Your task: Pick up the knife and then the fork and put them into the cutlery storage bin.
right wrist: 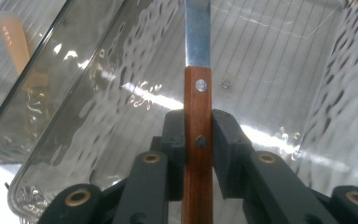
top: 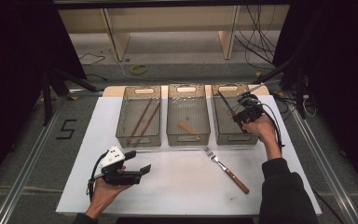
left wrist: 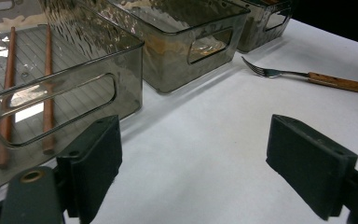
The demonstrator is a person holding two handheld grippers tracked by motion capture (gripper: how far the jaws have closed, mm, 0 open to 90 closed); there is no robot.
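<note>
Knife: your right hand-held gripper (right wrist: 198,140) grips the knife (right wrist: 198,112) by its wooden handle, both pads pressed on it, blade pointing away from you along the jaws; in the high view the knife (top: 227,105) slants inside the right bin (top: 220,133), tip toward 11 o'clock.
Right hand-held gripper: clenched on the knife handle, held over the right bin's near half at 2 o'clock on the table (top: 177,186); your right hand-held gripper (top: 240,117) sits just above your hand (top: 261,128).
Right bin: smoky clear plastic, last in the row of three at the table's far edge.
Middle bin: the middle bin (top: 188,135) holds a short pale wooden piece (top: 186,127) lying on its floor.
Left bin: the left bin (top: 121,133) holds two chopsticks (top: 144,119) lying slantwise side by side.
Fork: the fork (top: 226,169) lies on the table at 5 o'clock from the middle bin, tines toward the bins, wooden handle toward you.
Left hand-held gripper: your left hand-held gripper (left wrist: 193,163) stands released, jaws wide apart with bare table between them; it hovers at 8 o'clock, well apart from the bins.
</note>
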